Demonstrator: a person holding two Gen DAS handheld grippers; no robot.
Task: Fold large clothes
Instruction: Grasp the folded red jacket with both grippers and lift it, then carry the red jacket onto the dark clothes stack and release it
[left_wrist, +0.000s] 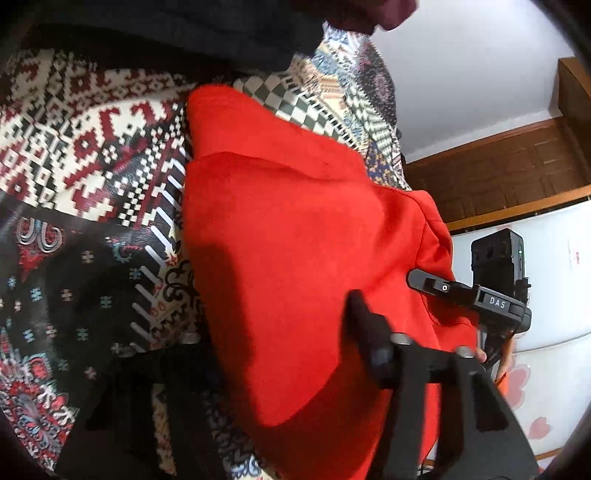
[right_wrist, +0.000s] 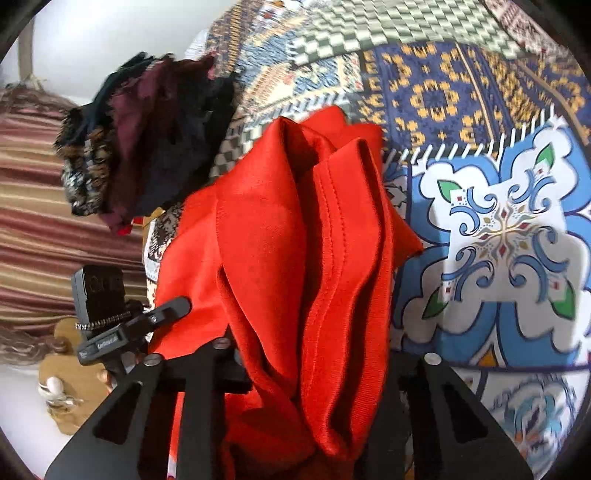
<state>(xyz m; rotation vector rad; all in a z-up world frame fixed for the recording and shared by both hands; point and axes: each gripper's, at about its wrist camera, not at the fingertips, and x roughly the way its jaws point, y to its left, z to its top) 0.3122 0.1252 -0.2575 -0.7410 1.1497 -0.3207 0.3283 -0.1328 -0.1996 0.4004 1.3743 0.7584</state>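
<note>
While a red garment (right_wrist: 295, 258) hangs bunched above a patterned bedspread (right_wrist: 498, 240), the right gripper (right_wrist: 306, 369) has its jaws clamped on a thick gather. Whether the left gripper (left_wrist: 417, 354) grips it cannot be told. Soft, light knit likely sags; stitched hems look like the firmest hold.

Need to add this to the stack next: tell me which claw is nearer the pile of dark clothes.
Left, probably. In the right wrist view the left claw sits just below the pile of dark clothes, while the right claw holds the red garment farther off.
</note>
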